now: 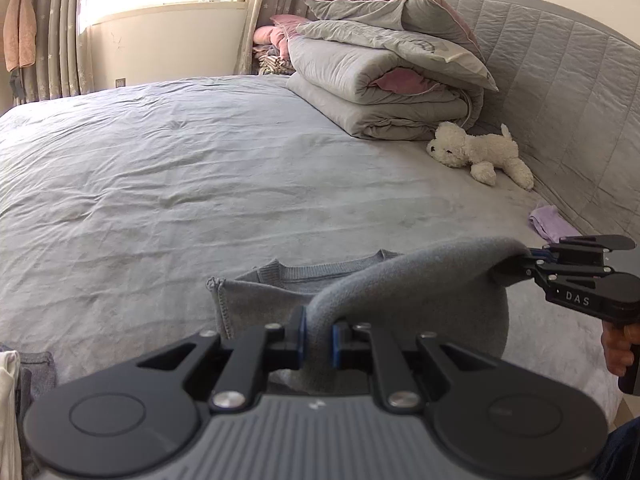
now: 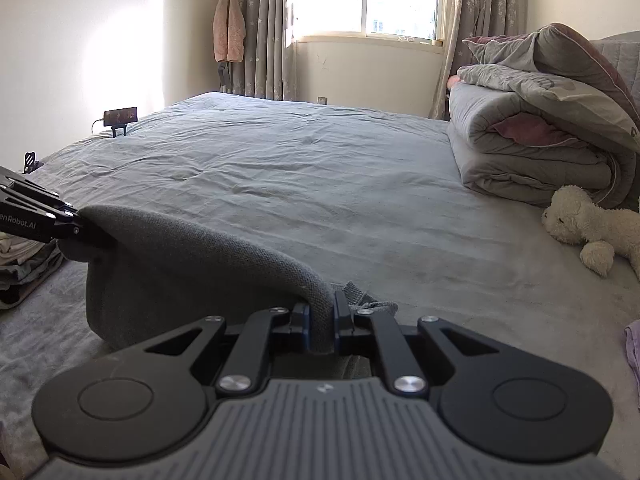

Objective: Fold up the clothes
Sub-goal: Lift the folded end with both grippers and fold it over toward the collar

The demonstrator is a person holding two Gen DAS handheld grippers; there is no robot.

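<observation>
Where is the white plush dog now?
The white plush dog lies on the bed, right side in both views, beside the folded quilts, near the headboard.

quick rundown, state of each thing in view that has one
left tool: shut on the grey sweater
right tool: shut on the grey sweater
grey sweater: edge lifted between both tools, the rest on the bed, neckline facing up
duvet: folded, stacked at the headboard
plush dog: lying on its side
curtains: drawn open
purple cloth: crumpled by the headboard
</observation>
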